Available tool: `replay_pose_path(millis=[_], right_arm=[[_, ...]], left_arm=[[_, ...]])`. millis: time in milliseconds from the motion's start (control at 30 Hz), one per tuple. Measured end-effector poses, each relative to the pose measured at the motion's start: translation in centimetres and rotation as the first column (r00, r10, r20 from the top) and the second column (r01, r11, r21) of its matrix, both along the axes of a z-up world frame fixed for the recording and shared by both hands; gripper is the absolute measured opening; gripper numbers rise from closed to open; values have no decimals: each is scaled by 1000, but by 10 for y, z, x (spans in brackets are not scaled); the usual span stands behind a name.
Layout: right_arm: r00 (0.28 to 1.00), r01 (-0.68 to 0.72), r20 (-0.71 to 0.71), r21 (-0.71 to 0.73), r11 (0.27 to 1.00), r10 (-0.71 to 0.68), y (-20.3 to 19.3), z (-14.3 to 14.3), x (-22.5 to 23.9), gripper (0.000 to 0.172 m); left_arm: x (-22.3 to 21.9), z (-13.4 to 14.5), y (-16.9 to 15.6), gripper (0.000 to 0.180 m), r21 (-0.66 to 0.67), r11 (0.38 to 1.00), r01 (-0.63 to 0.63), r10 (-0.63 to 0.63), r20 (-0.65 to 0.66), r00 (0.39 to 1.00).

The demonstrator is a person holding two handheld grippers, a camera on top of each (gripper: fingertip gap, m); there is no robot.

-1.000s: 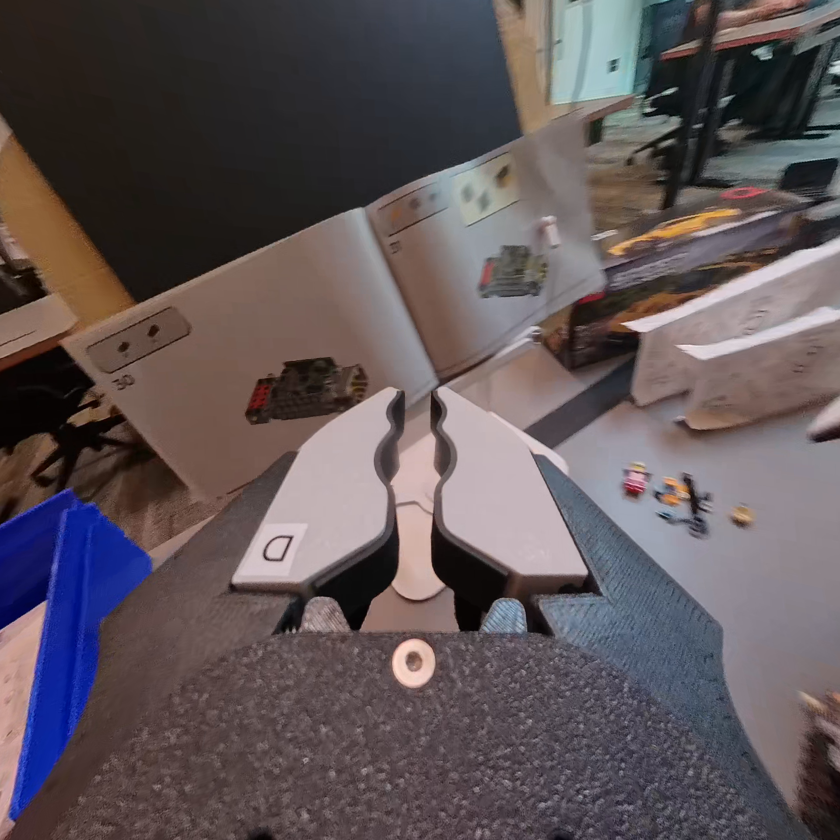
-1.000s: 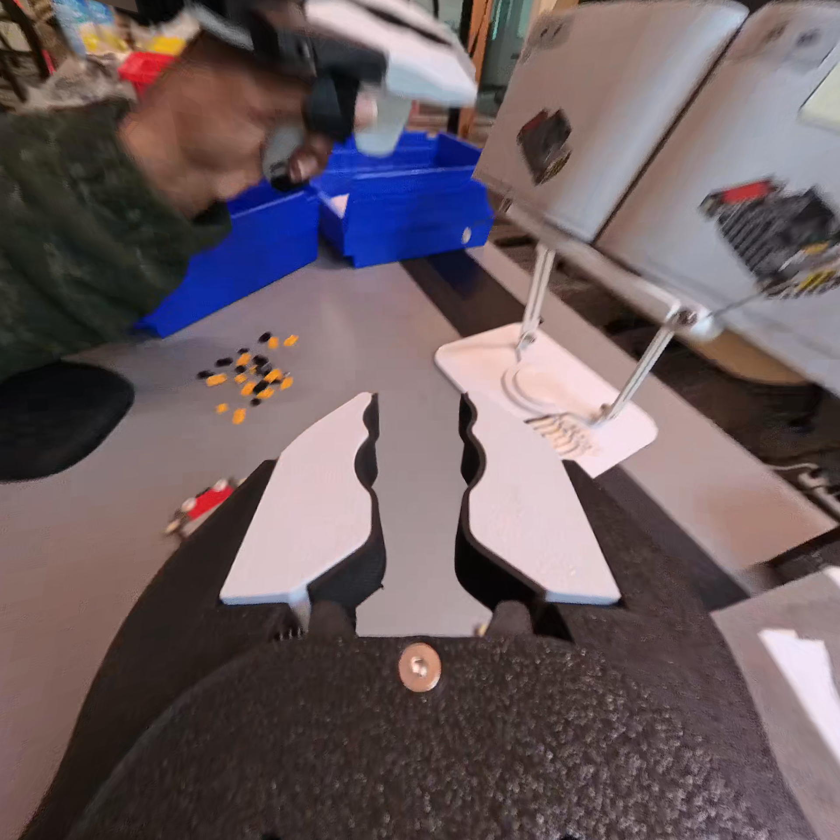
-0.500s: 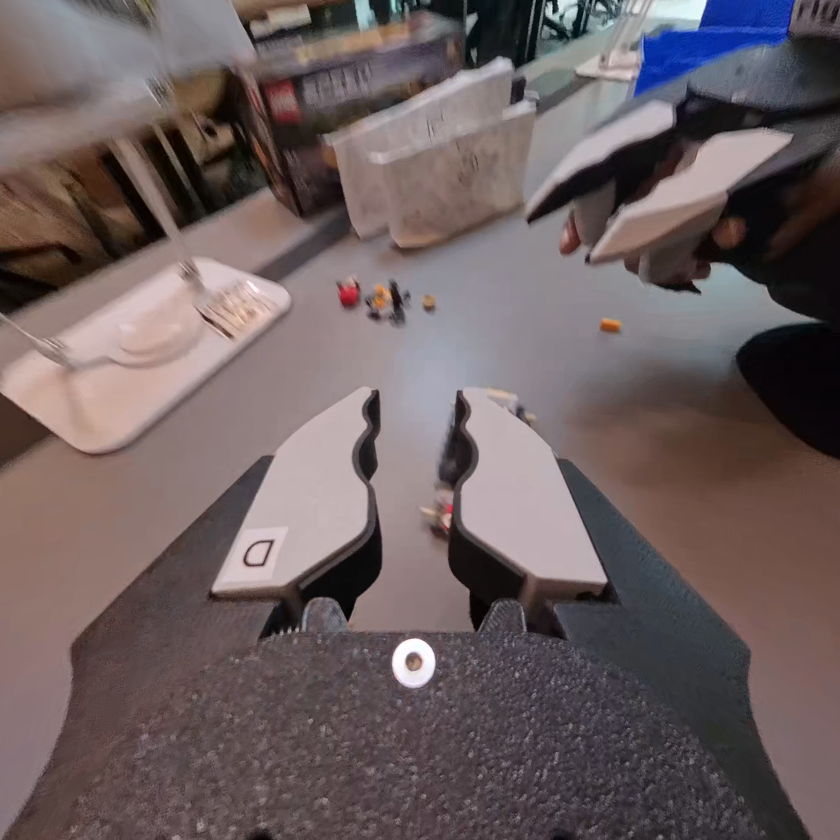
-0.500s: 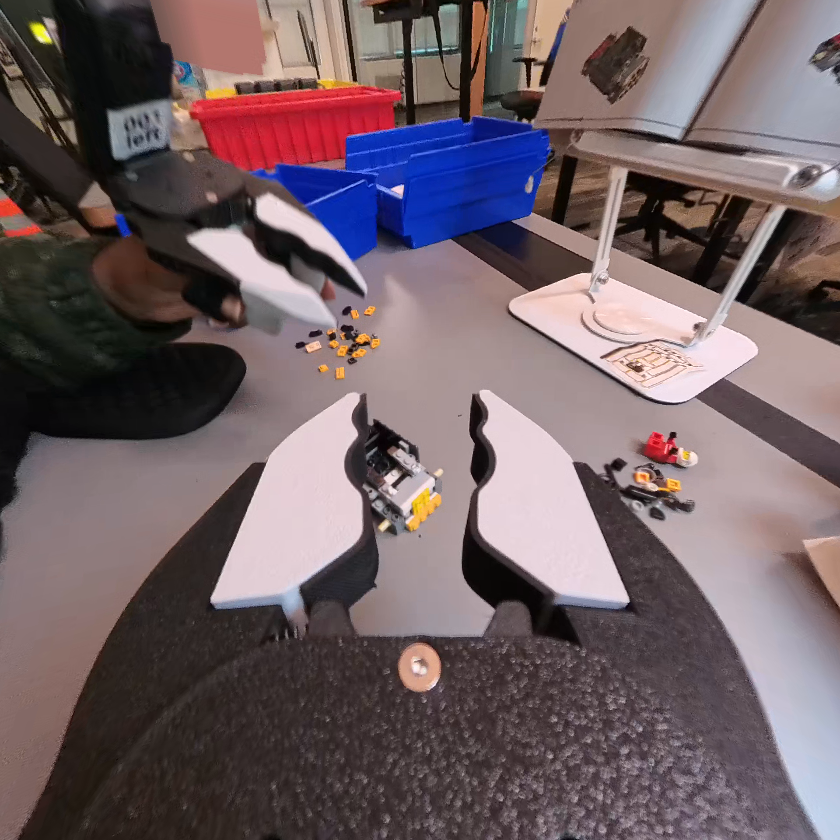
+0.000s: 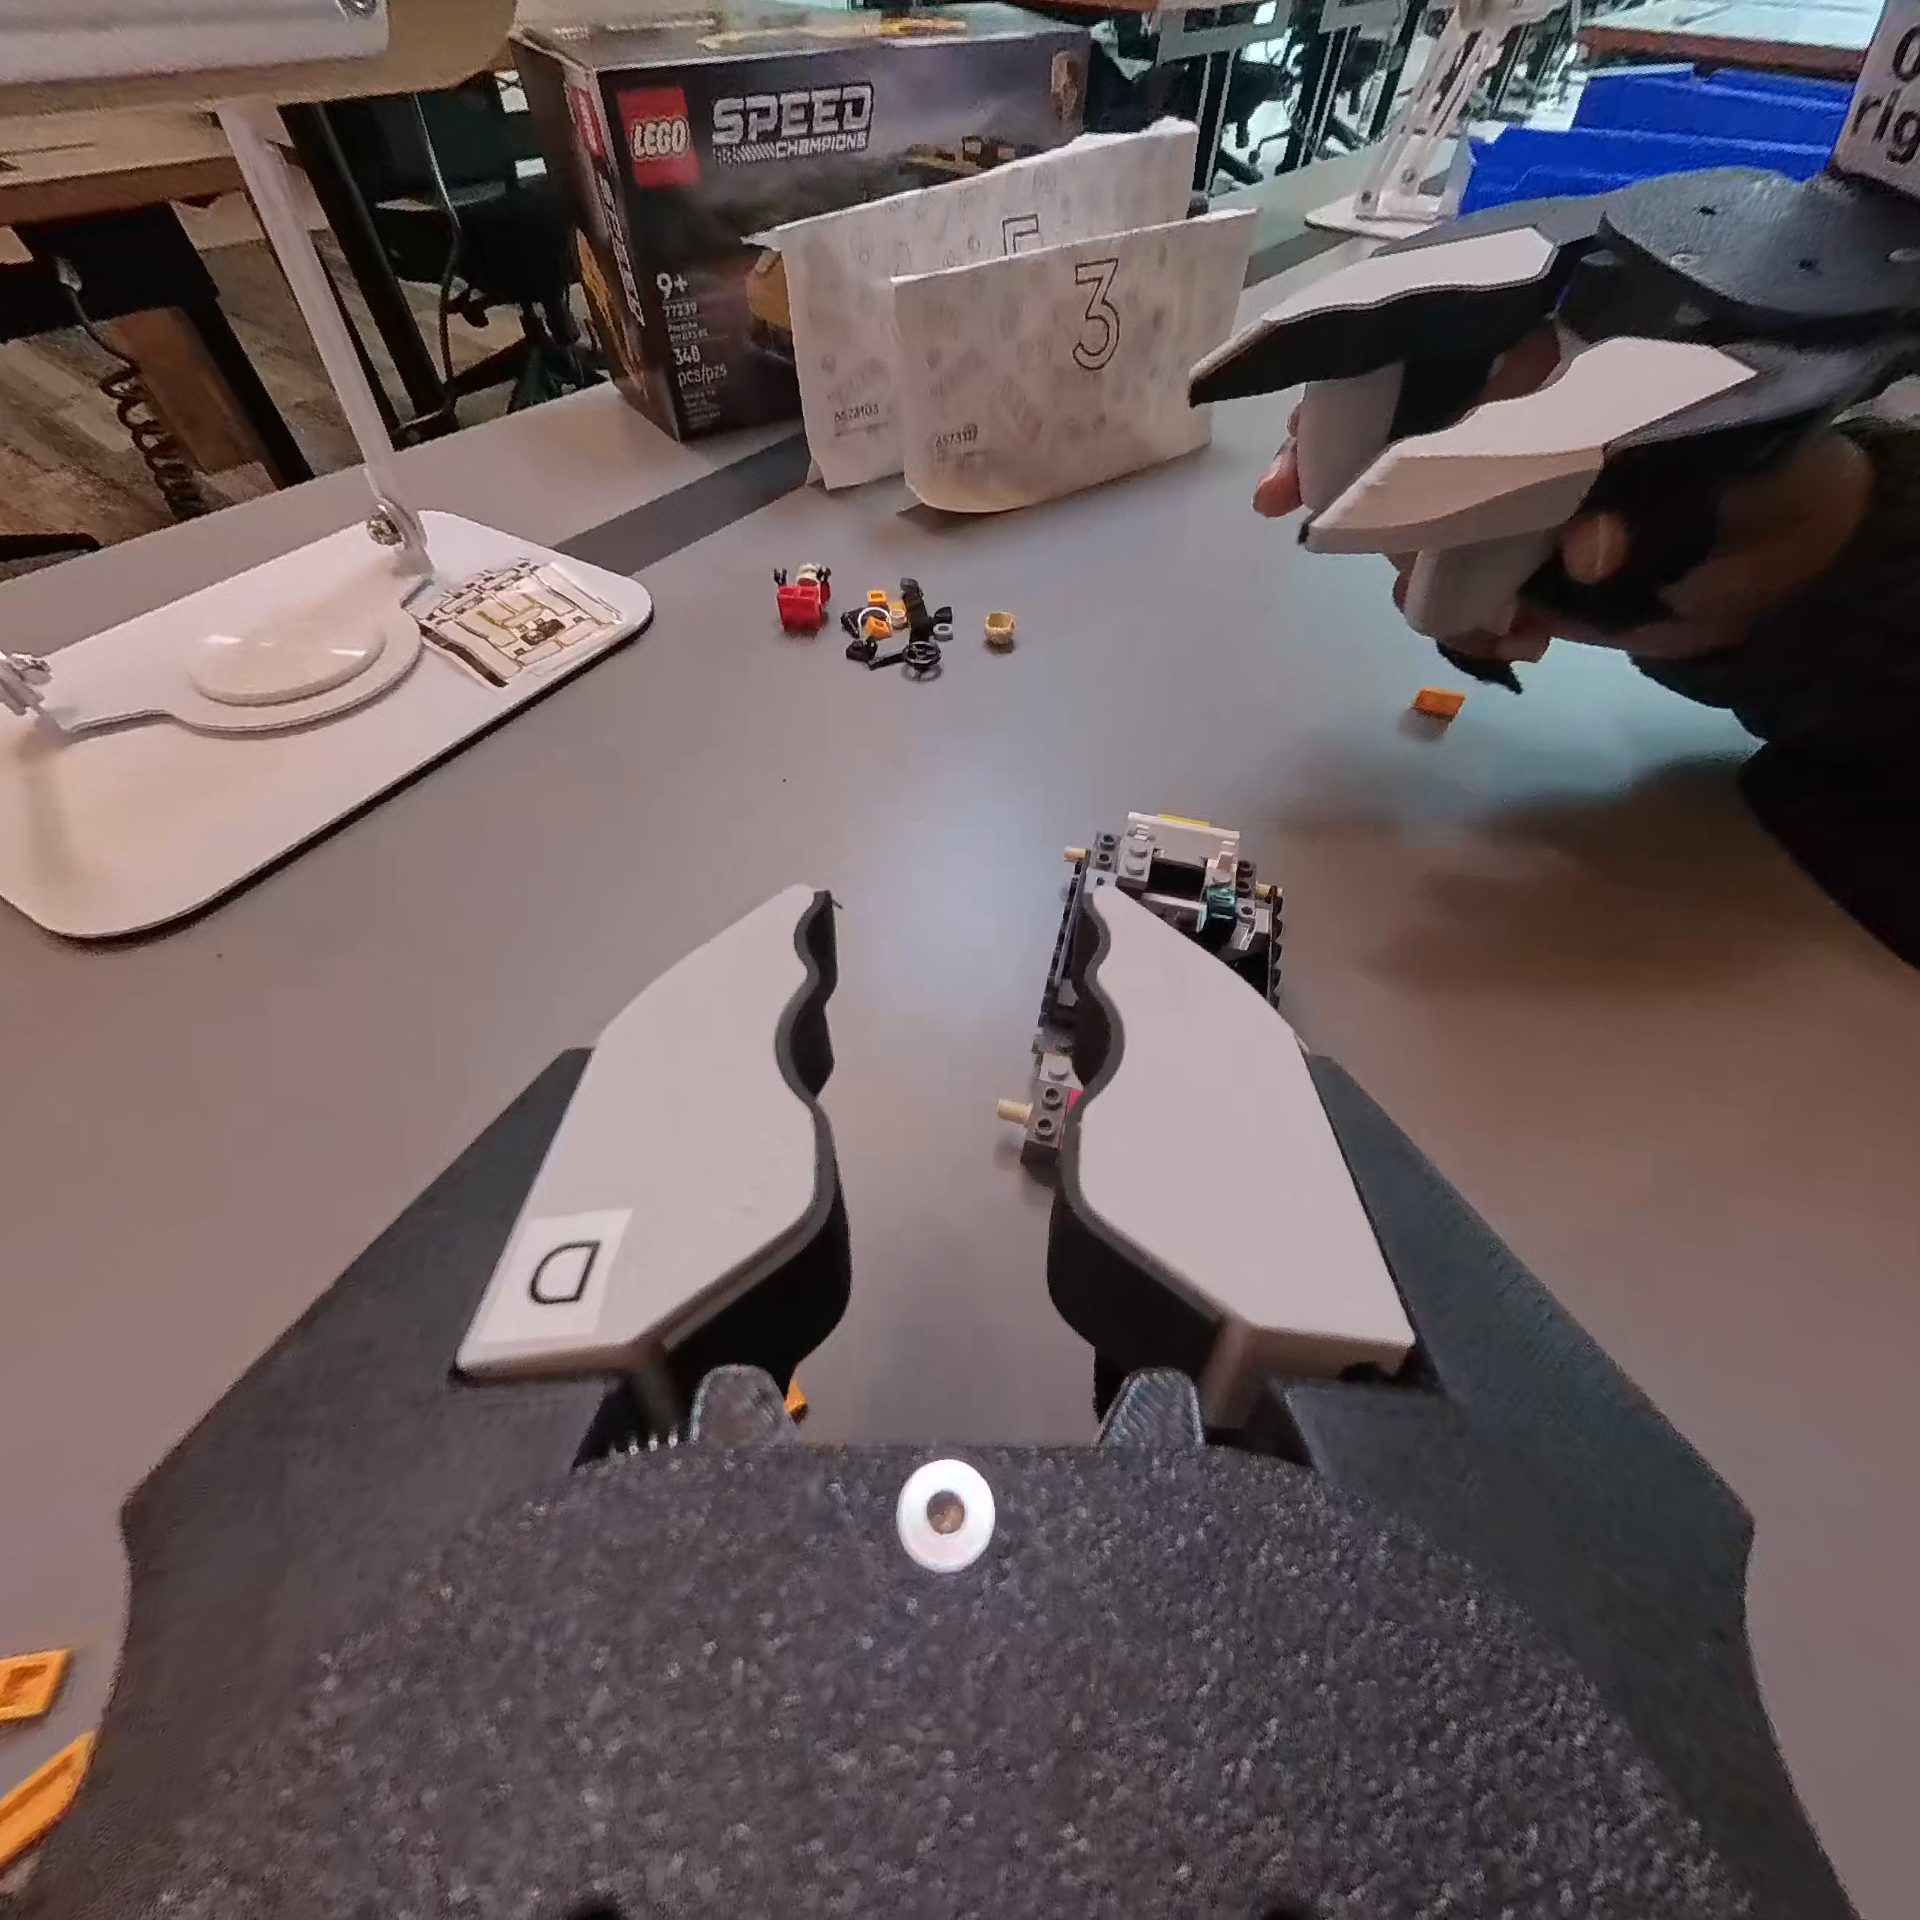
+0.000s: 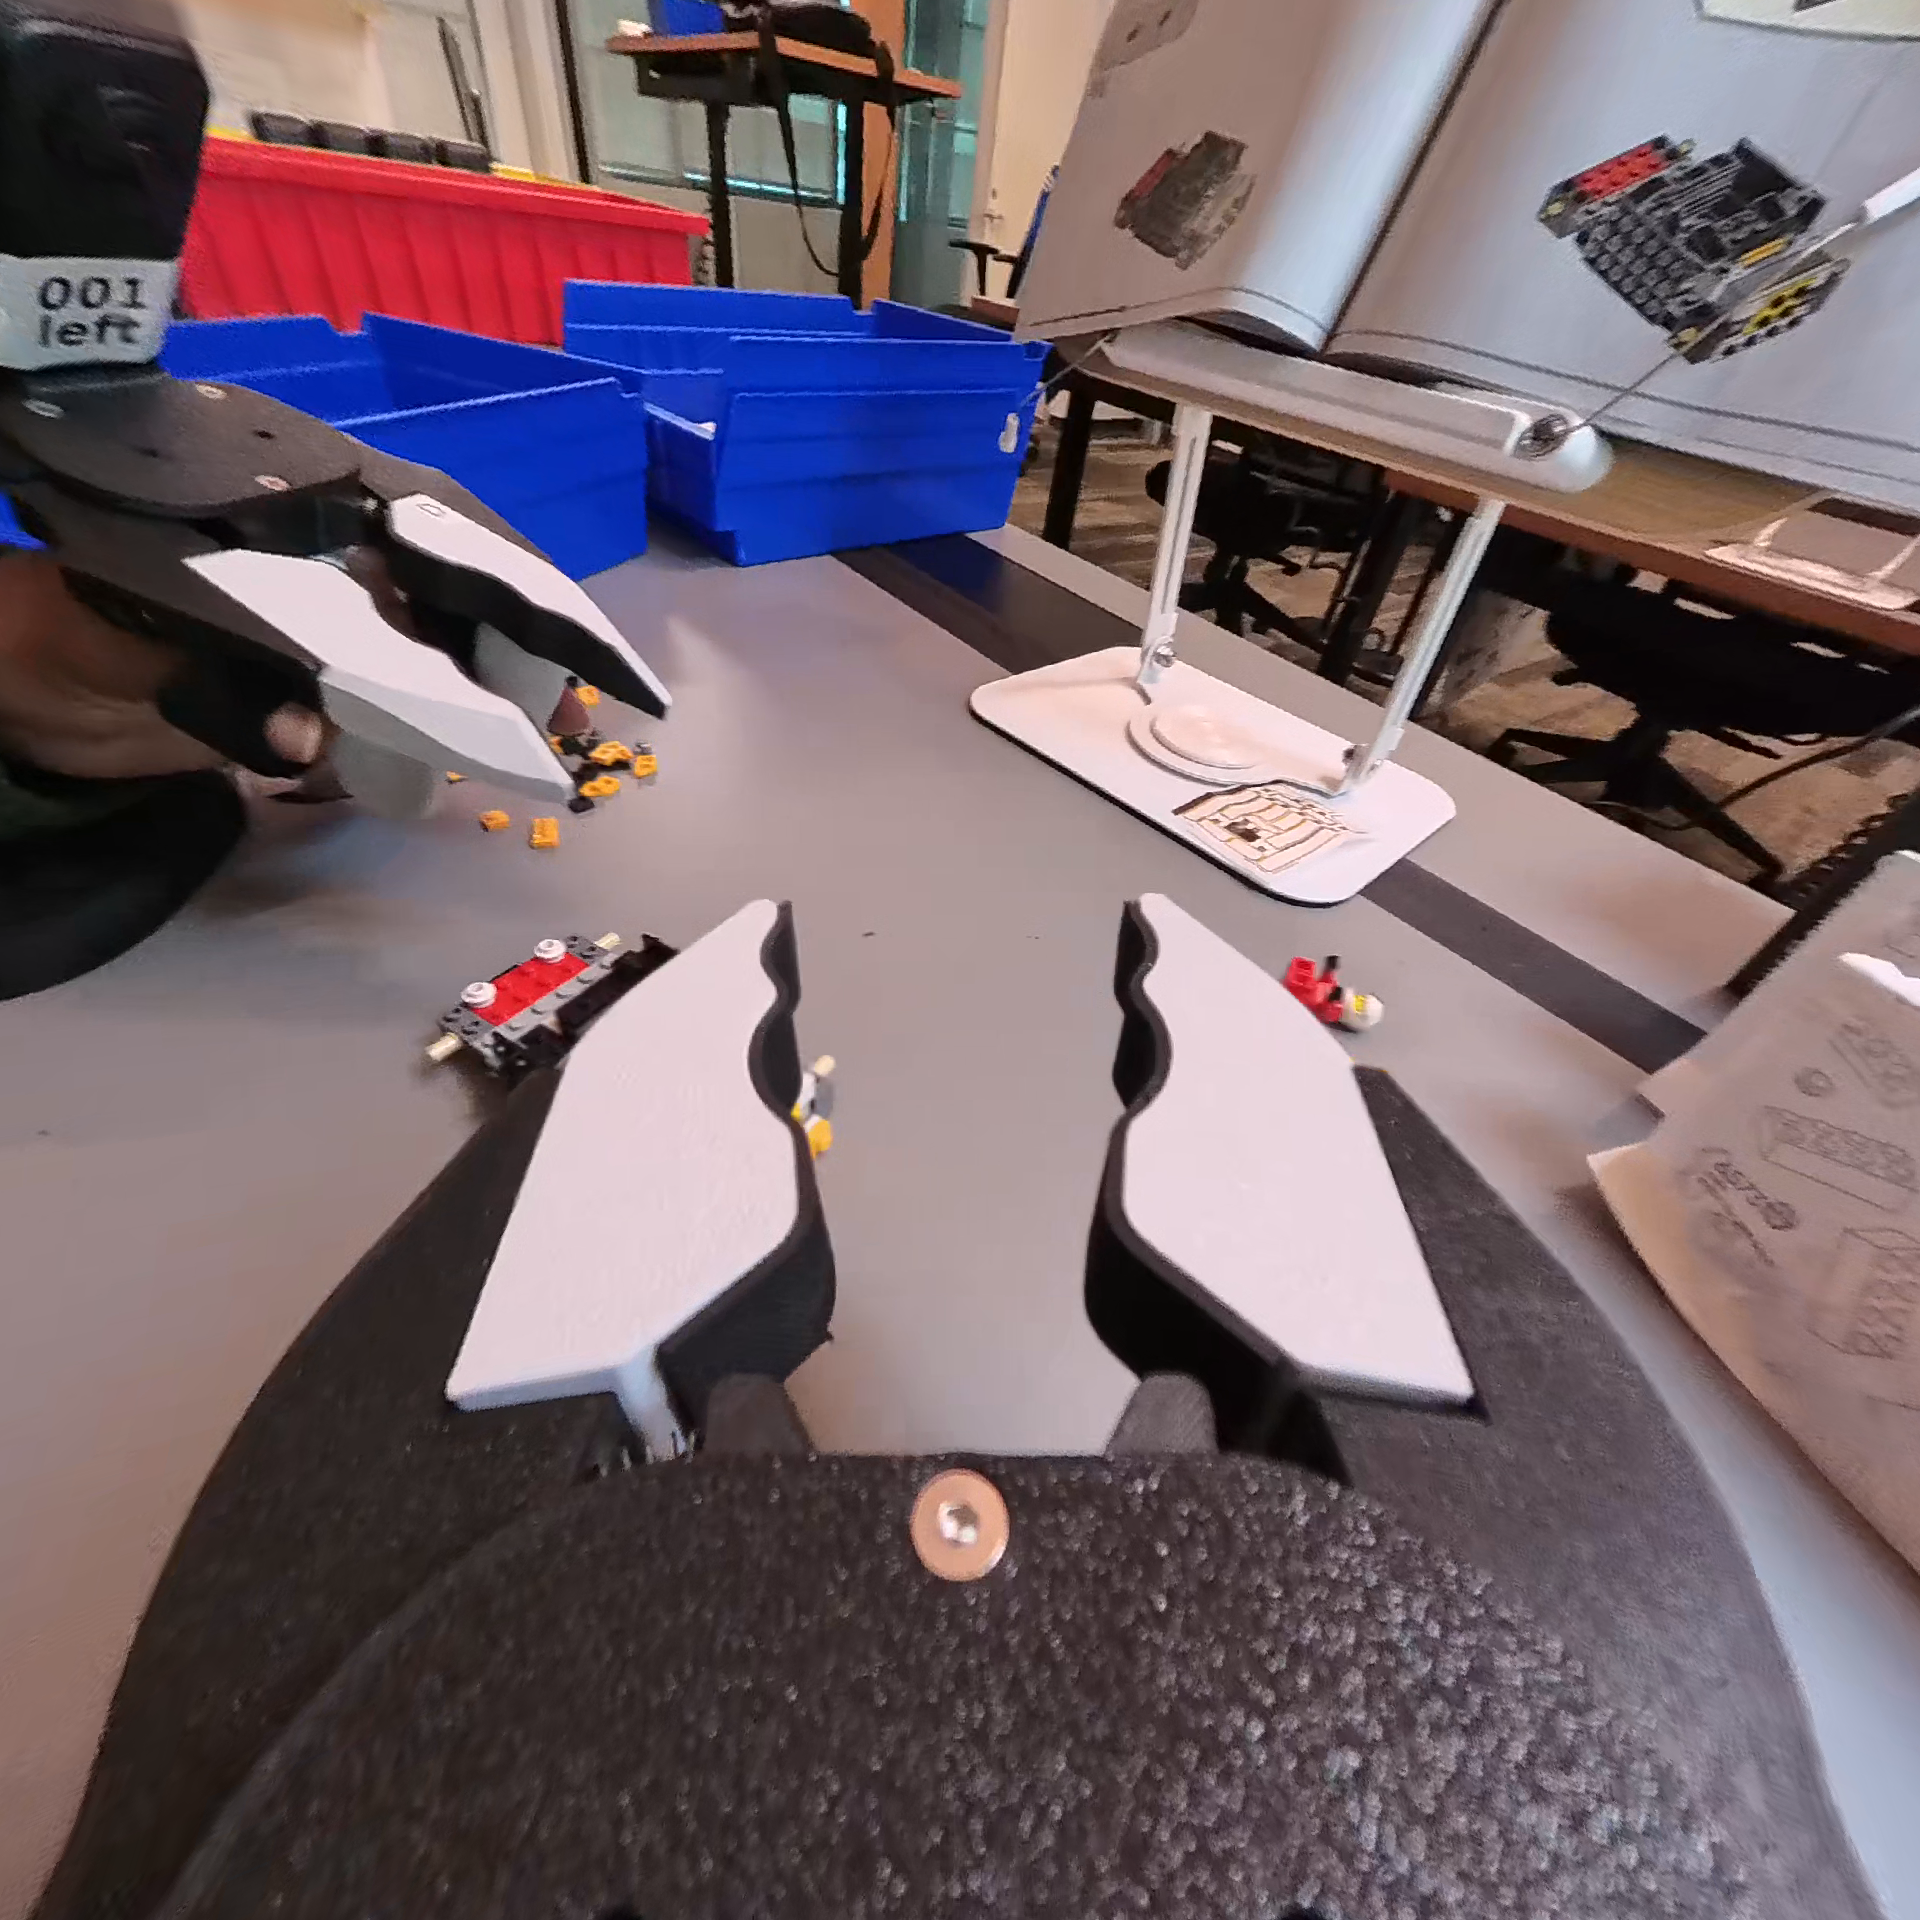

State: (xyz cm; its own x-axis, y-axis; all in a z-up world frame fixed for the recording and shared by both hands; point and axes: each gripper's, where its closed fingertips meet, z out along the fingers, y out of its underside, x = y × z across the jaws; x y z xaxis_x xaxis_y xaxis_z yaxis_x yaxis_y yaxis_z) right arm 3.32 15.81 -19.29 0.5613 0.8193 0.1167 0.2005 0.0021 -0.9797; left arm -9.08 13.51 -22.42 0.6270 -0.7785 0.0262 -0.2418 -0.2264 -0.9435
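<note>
On the grey tabletop (image 5: 623,852), a partly built brick chassis (image 5: 1174,904) lies flat, loose and apart from either tool. Left gripper (image 5: 951,914): jaws parted with bare table between them; its right finger (image 5: 1195,1091) overlaps the chassis in the left wrist view, though whether it touches the bricks cannot be told from this angle. Nothing is clamped. Right gripper (image 6: 956,925): jaws spread wide over bare table, empty; the chassis (image 6: 540,997), red plate uppermost, sits just outside its left finger (image 6: 665,1122), and a small minifigure (image 6: 1335,992) lies just beyond its right finger. Both tools hover low on opposite sides of the chassis, a placement that plausibly frames it between them. Loose parts are sorted in small heaps: orange and black pieces (image 6: 592,758) near the left gripper, and a mixed cluster (image 5: 894,629) in front of two numbered paper bags (image 5: 1049,374) and the set's box (image 5: 748,208). A white stand (image 6: 1216,748) props the open instruction booklet (image 6: 1558,177) at viewing height. Blue bins (image 6: 810,436) and a red bin (image 6: 416,249) line the table's far edge; desks and chairs fill the room beyond.
</note>
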Motion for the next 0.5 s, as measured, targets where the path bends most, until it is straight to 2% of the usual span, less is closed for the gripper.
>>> replay_pose_path(millis=[200, 333, 500], right_arm=[[994, 102, -36, 58, 993, -100, 13, 11, 16, 59], [988, 142, -71, 67, 988, -137, 17, 15, 24, 58], [986, 142, -97, 42, 989, -137, 18, 13, 24, 52]], left_arm=[[-4, 19, 2, 44, 61, 997, -43, 37, 97, 995], [-10, 34, -2, 26, 120, 991, -61, 45, 130, 991], [-9, 37, -7, 14, 167, 984, -59, 45, 88, 995]])
